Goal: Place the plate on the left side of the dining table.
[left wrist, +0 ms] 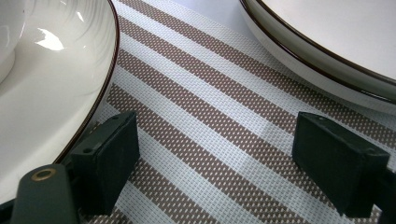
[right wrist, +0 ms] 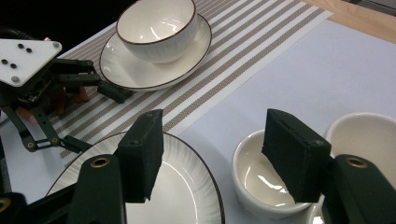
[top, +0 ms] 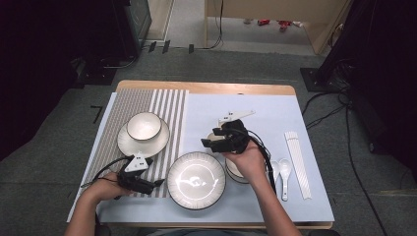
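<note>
Right hand-held gripper (right wrist: 210, 154): released, jaws spread with nothing between the pads; it hangs just above a small white cup (right wrist: 261, 179), one pad over the cup's rim, the other over the near plate.
Small white cup: on the pale blue mat, just right of the near plate, a second cup (right wrist: 369, 135) close beside it; glossy, thick-walled, empty, upright.
Risk at the cup: I judge the smooth glaze could slip from a grip on the rim alone, and a pad coming down could knock the neighbouring cup.
Near plate (top: 196, 180): white, ribbed, dark rim, at the front of the worktop (top: 206, 87); a low jaw could clip its edge.
Left hand-held gripper (left wrist: 215, 154): released, empty, resting low over the striped mat (left wrist: 210, 121) between two plates.
Far left: bowl (top: 144, 126) sitting on a saucer (top: 129, 143).
Right side: two spoons (top: 281, 169) and wrapped chopsticks (top: 298, 162), well apart from both grippers.
</note>
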{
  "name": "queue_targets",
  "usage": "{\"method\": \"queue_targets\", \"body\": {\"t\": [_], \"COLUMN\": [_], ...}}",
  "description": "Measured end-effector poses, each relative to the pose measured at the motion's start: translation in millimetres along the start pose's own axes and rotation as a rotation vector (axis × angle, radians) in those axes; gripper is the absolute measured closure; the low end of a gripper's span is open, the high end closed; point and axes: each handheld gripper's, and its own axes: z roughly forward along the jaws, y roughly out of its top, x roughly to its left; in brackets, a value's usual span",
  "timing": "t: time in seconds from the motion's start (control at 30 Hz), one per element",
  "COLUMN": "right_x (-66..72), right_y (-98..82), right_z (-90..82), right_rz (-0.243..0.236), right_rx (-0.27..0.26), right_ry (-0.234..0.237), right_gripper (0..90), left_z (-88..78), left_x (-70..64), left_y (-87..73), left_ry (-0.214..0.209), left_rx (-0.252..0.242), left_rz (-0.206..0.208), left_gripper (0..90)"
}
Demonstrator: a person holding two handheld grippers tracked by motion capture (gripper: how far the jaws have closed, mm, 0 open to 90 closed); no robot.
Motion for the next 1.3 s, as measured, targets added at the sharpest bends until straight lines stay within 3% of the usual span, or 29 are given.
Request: {"method": "queue_targets", "body": {"t": [1.3], "right_x": [-26.6], "right_y": [-18.1], "right_z": [-29.0], "right_rz": [0.030], "right_rx": [-0.017], "right_ry": [-0.043], "right_gripper": [37.2], "left_z": [0.0], "left_x": [0.0], "left_y": [-0.1], "left_ry": [0.000], "left_rx": [-0.001], "left_rz": [0.001], "left_gripper": [15.2]}}
